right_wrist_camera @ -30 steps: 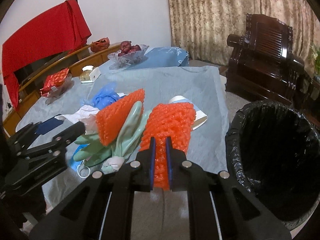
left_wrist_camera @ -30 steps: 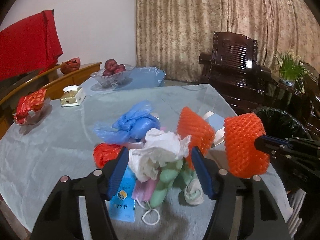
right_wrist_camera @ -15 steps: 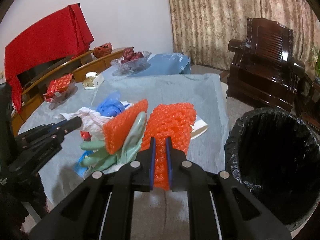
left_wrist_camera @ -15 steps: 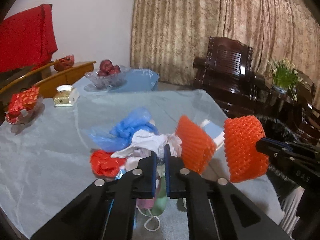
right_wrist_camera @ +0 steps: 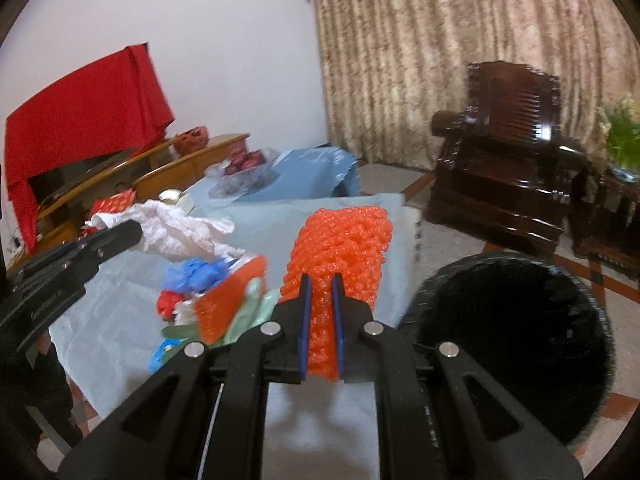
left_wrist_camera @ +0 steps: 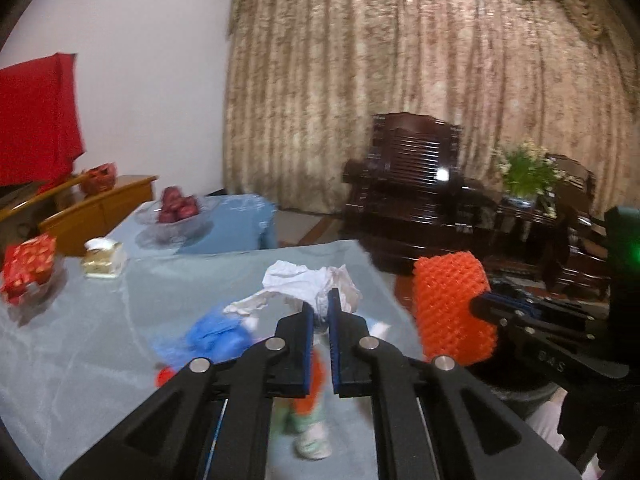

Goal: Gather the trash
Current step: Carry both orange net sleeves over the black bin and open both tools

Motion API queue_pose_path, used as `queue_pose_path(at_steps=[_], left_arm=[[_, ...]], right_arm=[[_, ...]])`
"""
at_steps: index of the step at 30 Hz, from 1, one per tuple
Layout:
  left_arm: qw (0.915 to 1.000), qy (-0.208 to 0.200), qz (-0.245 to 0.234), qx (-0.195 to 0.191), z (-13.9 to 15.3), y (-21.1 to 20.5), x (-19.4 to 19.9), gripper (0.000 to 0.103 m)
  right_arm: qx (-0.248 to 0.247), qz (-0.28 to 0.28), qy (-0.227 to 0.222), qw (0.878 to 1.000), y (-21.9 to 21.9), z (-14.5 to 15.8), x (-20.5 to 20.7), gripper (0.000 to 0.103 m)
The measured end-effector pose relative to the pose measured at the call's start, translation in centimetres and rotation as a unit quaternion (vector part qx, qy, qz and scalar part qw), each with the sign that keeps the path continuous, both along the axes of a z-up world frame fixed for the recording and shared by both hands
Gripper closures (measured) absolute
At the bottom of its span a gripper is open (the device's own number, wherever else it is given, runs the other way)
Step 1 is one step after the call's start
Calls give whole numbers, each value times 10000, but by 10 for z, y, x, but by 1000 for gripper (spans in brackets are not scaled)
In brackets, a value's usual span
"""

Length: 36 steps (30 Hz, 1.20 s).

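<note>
Between the left gripper's (left_wrist_camera: 319, 320) blue pads, a crumpled white tissue (left_wrist_camera: 312, 284), clamped at its lower edge and lifted clear above the table (left_wrist_camera: 80, 344). From the right wrist view, same tissue (right_wrist_camera: 180, 228) hanging off the left gripper's tip, up over the trash pile. Right gripper (right_wrist_camera: 320, 308) closed on an orange foam net (right_wrist_camera: 340, 248), the net standing up out of the jaws; from the left wrist view, that net (left_wrist_camera: 452, 308) held off the table's right edge, just beside the tissue. Below the right gripper's right side, a bin with a black liner (right_wrist_camera: 516, 344), mouth open, on the floor next to the table. Left on the tablecloth, blurred: a blue bag (left_wrist_camera: 216, 336), a red scrap (left_wrist_camera: 164, 376), a second orange net (right_wrist_camera: 228, 304) lying against pale green gloves (right_wrist_camera: 252, 312). Farther back on the table, a glass bowl of red fruit (left_wrist_camera: 176, 216), a small gold box (left_wrist_camera: 104, 260), and a red packet (left_wrist_camera: 28, 268) at the left edge. Behind, a dark wooden chair (left_wrist_camera: 412, 188), a potted plant (left_wrist_camera: 528, 168), patterned curtains (left_wrist_camera: 400, 80) and a red cloth (left_wrist_camera: 36, 120) on the left.
</note>
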State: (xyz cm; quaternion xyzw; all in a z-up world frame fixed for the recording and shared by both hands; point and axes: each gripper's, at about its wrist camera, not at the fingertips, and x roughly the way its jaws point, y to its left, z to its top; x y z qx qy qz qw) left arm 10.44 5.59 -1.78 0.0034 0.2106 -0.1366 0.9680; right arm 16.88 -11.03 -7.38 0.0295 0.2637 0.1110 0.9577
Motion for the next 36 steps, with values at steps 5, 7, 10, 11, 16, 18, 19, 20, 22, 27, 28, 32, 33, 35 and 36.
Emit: queue_pose_path(at_steps=[5, 7, 10, 11, 16, 18, 19, 20, 22, 27, 28, 32, 33, 35, 36], left_arm=[[9986, 96, -521, -26, -4, -50, 9, 96], [9973, 169, -711, -30, -8, -68, 14, 96], [9950, 271, -959, -15, -14, -95, 22, 96], [9942, 301, -1029, 1, -17, -102, 24, 96], [9902, 461, -1318, 91, -33, -142, 37, 96], [9883, 560, -1415, 85, -38, -155, 42, 96], [9874, 608, -1460, 98, -42, -162, 43, 96], [9866, 639, -1498, 114, -45, -168, 43, 96], [9850, 691, -1575, 152, -51, -178, 46, 96], [9792, 937, -1793, 124, -61, -195, 52, 85], [9783, 990, -1818, 102, -63, -195, 54, 70], [9789, 1020, -1767, 93, -66, -192, 55, 46], [9795, 1023, -1733, 109, -67, -192, 55, 43], [9820, 995, -1606, 72, -65, -182, 54, 35], [9837, 957, -1519, 50, -62, -174, 53, 30]], right_arm=[[-80, -532, -53, 9985, -43, 2, -9, 94], [-131, -764, -28, 9970, -63, -1, -13, 94], [-220, -1064, 11, 9941, -88, -6, -17, 94], [-239, -1160, 36, 9930, -97, -9, -18, 94], [-289, -1488, 221, 9882, -133, -26, -14, 94], [-327, -1580, 315, 9864, -143, -34, -13, 94], [-314, -1611, 350, 9858, -145, -37, -11, 94], [-295, -1644, 385, 9852, -149, -40, -10, 94], [-284, -1723, 451, 9836, -157, -47, -10, 94], [-314, -1927, 585, 9790, -173, -59, -9, 86], [-327, -1968, 606, 9780, -176, -61, -10, 81], [-352, -2141, 632, 9741, -179, -66, -16, 47], [-363, -2177, 608, 9734, -179, -66, -17, 40], [-403, -2311, 466, 9710, -176, -64, -21, 14], [-403, -2334, 395, 9707, -174, -63, -23, 13]])
